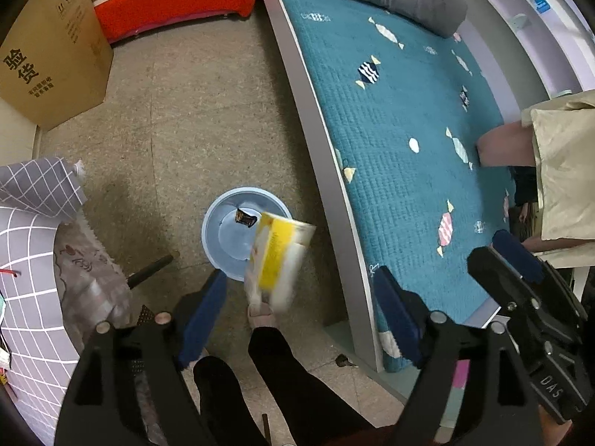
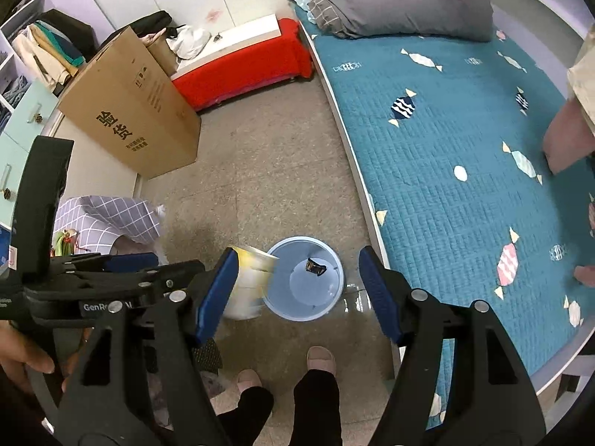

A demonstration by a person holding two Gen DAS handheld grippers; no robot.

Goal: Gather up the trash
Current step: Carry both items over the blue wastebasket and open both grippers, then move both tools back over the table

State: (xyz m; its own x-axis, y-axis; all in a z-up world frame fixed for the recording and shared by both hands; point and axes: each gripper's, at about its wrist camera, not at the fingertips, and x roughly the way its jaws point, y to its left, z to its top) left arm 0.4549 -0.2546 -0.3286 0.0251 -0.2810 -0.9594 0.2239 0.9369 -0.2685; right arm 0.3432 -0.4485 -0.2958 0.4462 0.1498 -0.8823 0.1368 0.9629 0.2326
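Yellow carton in the air over the bin, both grippers empty

Nearest, the left gripper (image 1: 301,316) and right gripper (image 2: 297,290) both stand wide open, gripping nothing. Just past them, a blurred yellow carton (image 1: 277,260) hangs free above the near rim of the blue bin (image 1: 214,238), apart from either gripper; a dark wrapper (image 1: 245,218) already lies inside. Judged risk: the carton overlaps the rim rather than the bin's middle, so it could clip the edge and tumble onto the floor (image 1: 178,119) by the bed (image 1: 401,119).
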